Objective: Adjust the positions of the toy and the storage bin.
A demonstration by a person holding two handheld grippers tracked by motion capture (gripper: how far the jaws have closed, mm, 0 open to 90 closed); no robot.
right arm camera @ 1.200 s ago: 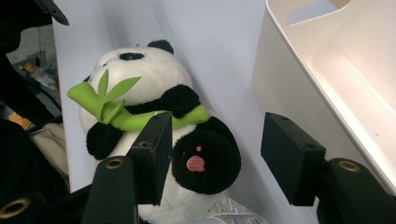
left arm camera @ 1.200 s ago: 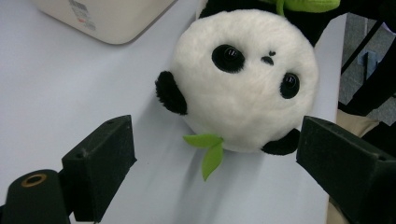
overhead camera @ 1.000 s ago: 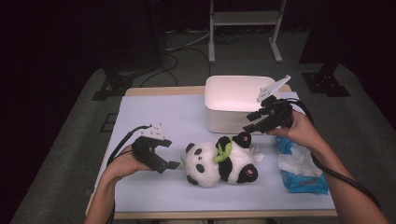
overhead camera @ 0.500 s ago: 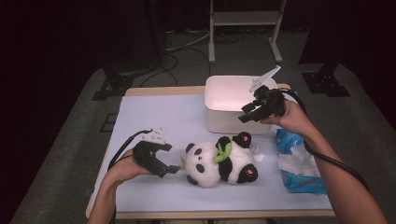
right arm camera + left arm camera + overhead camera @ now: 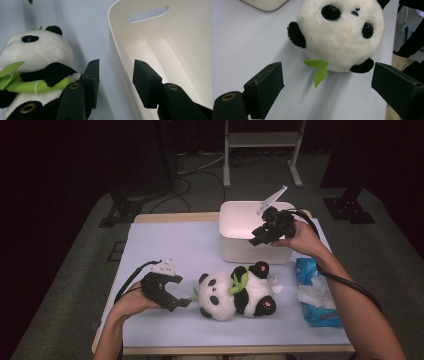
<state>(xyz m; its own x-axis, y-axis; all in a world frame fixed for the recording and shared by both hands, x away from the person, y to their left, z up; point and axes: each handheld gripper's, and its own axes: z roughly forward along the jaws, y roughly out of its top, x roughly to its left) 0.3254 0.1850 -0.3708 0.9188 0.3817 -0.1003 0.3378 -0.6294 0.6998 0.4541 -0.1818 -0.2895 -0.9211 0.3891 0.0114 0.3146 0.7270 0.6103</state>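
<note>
Over the near rim of the white bin (image 5: 235, 222) the right gripper (image 5: 256, 238) is held, jaws apart and just seen closing, one either side of the wall, nothing pinched yet. Low at the table's left, the left gripper (image 5: 184, 303) is spread wide, empty, pointed at the plush panda (image 5: 235, 292), whose head lies just beyond the jaws. A blue tissue pack (image 5: 315, 295) is noted right of the toy

Table (image 5: 165, 245) bears panda (image 5: 235, 292), bin (image 5: 250, 232), wipes pack (image 5: 317, 297).
</note>
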